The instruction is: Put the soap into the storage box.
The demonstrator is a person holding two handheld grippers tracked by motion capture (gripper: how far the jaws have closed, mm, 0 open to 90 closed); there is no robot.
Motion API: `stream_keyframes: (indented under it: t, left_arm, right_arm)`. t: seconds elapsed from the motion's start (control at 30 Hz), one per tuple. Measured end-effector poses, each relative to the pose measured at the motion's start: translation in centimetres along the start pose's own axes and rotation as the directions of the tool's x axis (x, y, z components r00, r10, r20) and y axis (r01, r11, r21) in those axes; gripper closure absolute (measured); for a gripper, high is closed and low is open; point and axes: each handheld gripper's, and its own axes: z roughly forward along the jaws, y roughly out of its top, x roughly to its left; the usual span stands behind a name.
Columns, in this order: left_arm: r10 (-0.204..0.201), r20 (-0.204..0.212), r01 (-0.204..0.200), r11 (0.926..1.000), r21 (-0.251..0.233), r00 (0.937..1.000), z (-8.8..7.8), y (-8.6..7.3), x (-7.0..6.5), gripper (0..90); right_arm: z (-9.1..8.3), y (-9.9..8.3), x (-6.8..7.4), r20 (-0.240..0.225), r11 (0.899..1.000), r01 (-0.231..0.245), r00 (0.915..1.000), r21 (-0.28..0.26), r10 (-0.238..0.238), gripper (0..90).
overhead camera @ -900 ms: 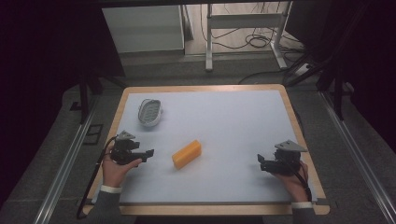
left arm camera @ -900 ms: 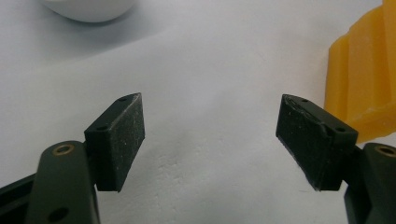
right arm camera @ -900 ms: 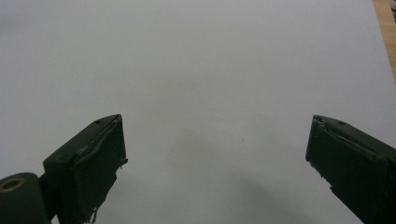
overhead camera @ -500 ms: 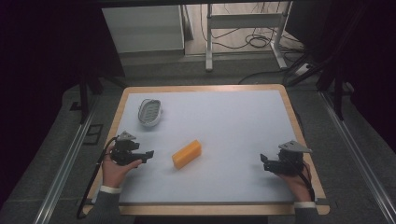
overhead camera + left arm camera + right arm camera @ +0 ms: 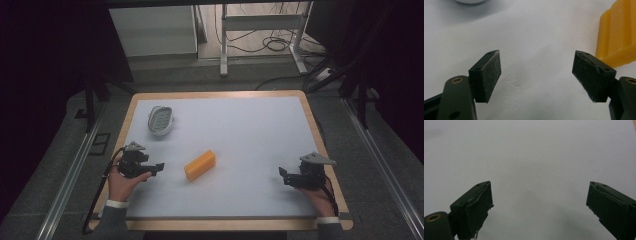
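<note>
An orange ridged block (image 5: 200,165) lies near the middle of the white table top (image 5: 240,135), a little left of centre. My left gripper (image 5: 156,167) rests low at the left, pointing right at the block from a short way off; its jaws stand wide with nothing between them. In the left gripper view the gripper (image 5: 536,75) has bare table between its pads, and the block (image 5: 616,37) sits at the upper right. My right gripper (image 5: 283,175) is near the table's right front, open and empty, as the right gripper view (image 5: 539,210) confirms.
A white oval dish (image 5: 161,120) with a ribbed inside stands at the back left of the table. The wooden rim (image 5: 220,94) frames the white top. Metal rails run along both sides, and table legs and cables lie beyond the far edge.
My right gripper has drifted slightly toward the front of the table. The left gripper, the block and the dish stay where they were.
</note>
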Motion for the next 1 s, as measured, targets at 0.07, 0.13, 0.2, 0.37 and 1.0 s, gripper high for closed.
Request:
stream_keyframes:
  t: [0.07,0.13,0.2,0.37,1.0]
  left_arm:
    - [0.000,-0.001,0.000,1.0000,0.003,1.0000,0.0,0.0,0.0,23.4]
    - [0.003,0.002,-0.003,1.0000,0.007,1.0000,0.0,0.0,0.0,23.4]
    - [0.005,0.004,-0.005,1.0000,0.007,1.0000,-0.1,0.0,0.0,23.4]
    - [0.003,0.006,-0.003,1.0000,-0.001,1.0000,-0.8,0.4,0.0,23.5]
    - [0.062,0.008,-0.062,0.9980,0.013,0.9980,-2.4,2.0,-0.7,23.2]
  right_arm:
    - [0.0,0.0,0.0,-0.001,1.000,-0.004,1.0000,0.001,0.004,6.7]
    - [-0.1,0.0,0.0,0.004,1.000,-0.006,1.0000,0.003,0.006,6.7]
    - [-0.1,0.0,0.1,0.006,1.000,-0.004,1.0000,0.002,0.004,6.7]
    - [-0.3,-0.1,0.3,0.015,1.000,-0.003,0.9999,-0.001,0.003,6.7]
    - [-1.4,-0.5,-0.3,0.070,0.999,-0.039,0.9967,-0.025,0.041,6.8]
